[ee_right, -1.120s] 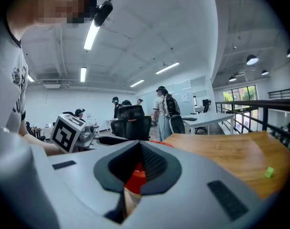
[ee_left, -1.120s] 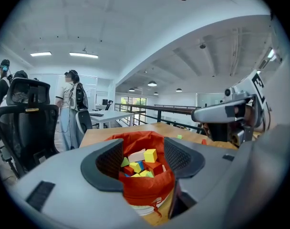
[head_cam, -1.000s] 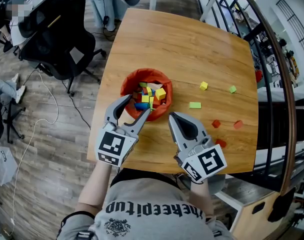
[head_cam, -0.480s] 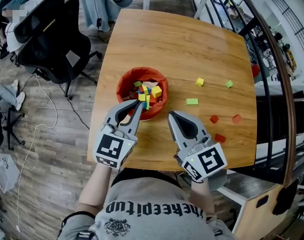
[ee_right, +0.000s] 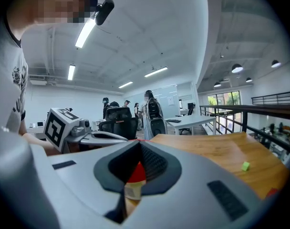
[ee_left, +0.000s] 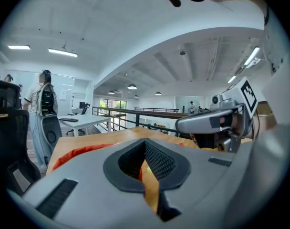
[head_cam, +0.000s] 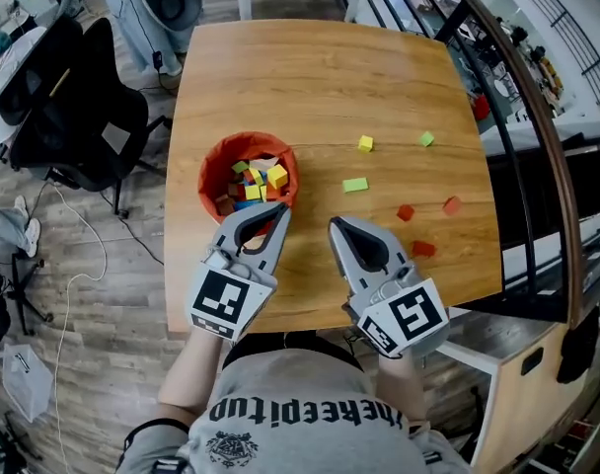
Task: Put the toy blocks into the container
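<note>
The left gripper (head_cam: pixel 279 213) is hanging at the near rim of the bowl (head_cam: pixel 209 169); its jaws have just been closing and are now meeting on nothing. The right gripper (head_cam: pixel 334 226) is pinched together too, empty. The bowl is holding a heap of blocks (head_cam: pixel 256 179), and six more are lying loose to its right, the green slab (head_cam: pixel 355 185) nearest. They are looking small, light and stiff, likely skidding if nudged, so pinching across two flat faces is probably working best. The table (head_cam: pixel 310 77) is showing smooth bare wood, with chairs (head_cam: pixel 73 117) on a plank floor (head_cam: pixel 83 294) at the left and a railing (head_cam: pixel 507 77) at the right
</note>
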{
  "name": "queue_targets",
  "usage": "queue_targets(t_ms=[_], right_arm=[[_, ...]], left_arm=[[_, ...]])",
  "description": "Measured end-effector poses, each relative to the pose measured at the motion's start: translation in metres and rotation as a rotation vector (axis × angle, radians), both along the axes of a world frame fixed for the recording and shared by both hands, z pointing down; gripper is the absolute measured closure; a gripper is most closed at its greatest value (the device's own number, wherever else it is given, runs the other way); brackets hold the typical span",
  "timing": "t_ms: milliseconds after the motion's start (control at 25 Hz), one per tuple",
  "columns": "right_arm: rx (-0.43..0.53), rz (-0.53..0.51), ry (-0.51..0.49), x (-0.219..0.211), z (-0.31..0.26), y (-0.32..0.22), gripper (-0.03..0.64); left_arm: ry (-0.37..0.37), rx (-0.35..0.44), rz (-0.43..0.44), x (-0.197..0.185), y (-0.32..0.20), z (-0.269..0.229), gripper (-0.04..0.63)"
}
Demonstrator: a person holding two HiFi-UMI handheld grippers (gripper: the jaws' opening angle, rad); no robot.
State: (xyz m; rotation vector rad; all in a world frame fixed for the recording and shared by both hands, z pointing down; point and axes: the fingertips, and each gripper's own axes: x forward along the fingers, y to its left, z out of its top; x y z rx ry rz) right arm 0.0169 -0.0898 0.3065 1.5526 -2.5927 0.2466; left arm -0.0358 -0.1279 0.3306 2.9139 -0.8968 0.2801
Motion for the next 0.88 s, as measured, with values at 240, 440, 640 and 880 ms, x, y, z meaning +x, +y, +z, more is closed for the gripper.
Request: queue_targets(t_ms=[240,440,640,880], right_arm=[[-0.002,0.077,0.008,0.024,-0.001,0.012,0.606],[-0.001,0.137,0.013,0.042,-0.003,0.024,0.606],[-0.003,0.206,0.017,0.058,-0.003,0.037,0.606],[-0.008,0.270,0.018,0.075,-0.002,0.051,0.606]], left_arm=[[0.010,-0.007,0.106,0.033,0.015,-0.001,0.581],[0.016,-0.015,0.186,0.056,0.029,-0.003,0.581],[0.021,-0.023,0.272,0.078,0.045,-0.003,0.581],[0.020,-0.029,0.349,0.098,0.061,-0.001,0.581]])
